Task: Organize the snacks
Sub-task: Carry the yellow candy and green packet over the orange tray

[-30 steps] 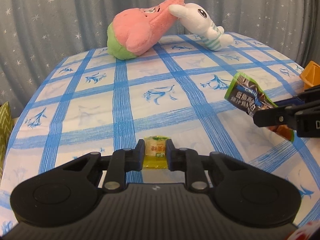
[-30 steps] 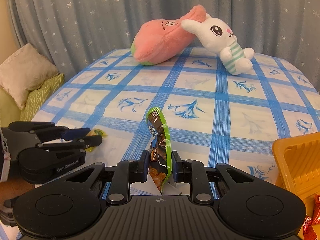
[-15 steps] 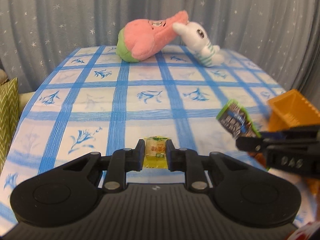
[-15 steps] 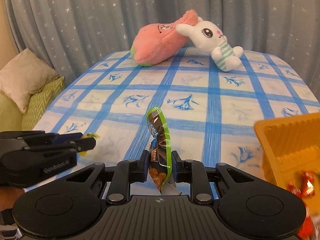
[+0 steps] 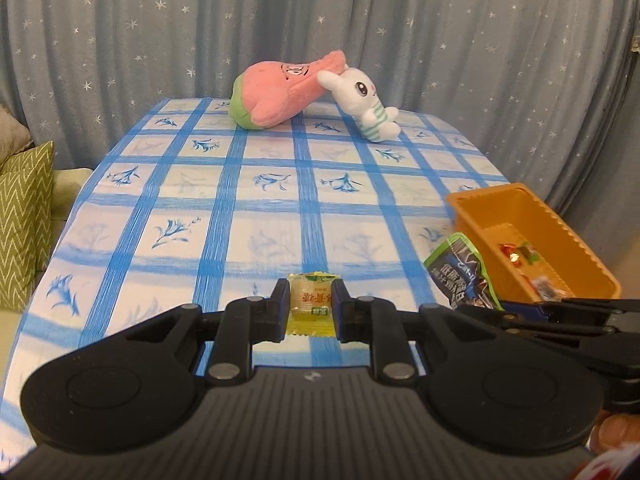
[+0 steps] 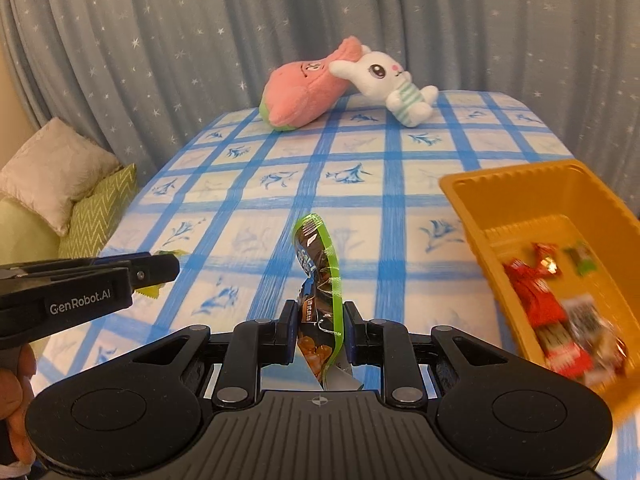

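Note:
My left gripper [image 5: 310,306] is shut on a small yellow candy packet [image 5: 311,304], held above the blue-checked tablecloth [image 5: 256,220]. My right gripper [image 6: 316,328] is shut on a dark snack bag with a green edge [image 6: 318,268], which stands upright between the pads. In the left wrist view that snack bag [image 5: 460,276] and the right gripper [image 5: 504,318] show at the right, beside the orange tray [image 5: 476,200]. In the right wrist view the orange tray [image 6: 516,180] sits at the right with several red and mixed wrappers inside. The left gripper [image 6: 172,266] reaches in from the left.
A pink plush [image 5: 284,94] and a white rabbit plush [image 5: 366,104] lie at the far end of the table. A starry grey curtain [image 5: 160,32] hangs behind. Green and beige cushions [image 6: 80,196] sit off the table's left edge.
Both grippers have risen and pulled back toward the near right with their packets. The orange tray has come into view at the right, and the plush toys look farther away.

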Demonstrator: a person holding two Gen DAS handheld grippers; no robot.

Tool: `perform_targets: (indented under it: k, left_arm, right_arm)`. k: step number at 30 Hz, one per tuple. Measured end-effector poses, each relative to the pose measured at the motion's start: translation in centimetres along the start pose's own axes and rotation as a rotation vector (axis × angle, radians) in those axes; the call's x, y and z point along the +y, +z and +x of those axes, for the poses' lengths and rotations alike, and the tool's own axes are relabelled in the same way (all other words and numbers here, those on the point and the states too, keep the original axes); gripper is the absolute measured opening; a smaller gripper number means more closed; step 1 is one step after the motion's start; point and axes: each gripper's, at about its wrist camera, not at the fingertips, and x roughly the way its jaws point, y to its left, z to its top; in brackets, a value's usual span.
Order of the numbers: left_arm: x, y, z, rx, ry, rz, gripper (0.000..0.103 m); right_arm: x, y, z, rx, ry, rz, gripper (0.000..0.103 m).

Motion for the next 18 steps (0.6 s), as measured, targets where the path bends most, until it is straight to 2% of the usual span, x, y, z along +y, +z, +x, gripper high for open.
perform_targets:
  k: [11, 18]
  left_arm:
    - [-1.9, -2.0, -6.5, -0.034, -0.004, -0.006, 0.019]
    - [-3.3, -3.0, -8.9, -0.044, -0.006, 0.000, 0.019]
  right_arm:
    - [1.2, -2.5, -7.1, -0.041, -0.009, -0.001, 0.023]
    - [1.6, -3.6, -10.2, -0.054, -0.013, -0.008, 0.023]
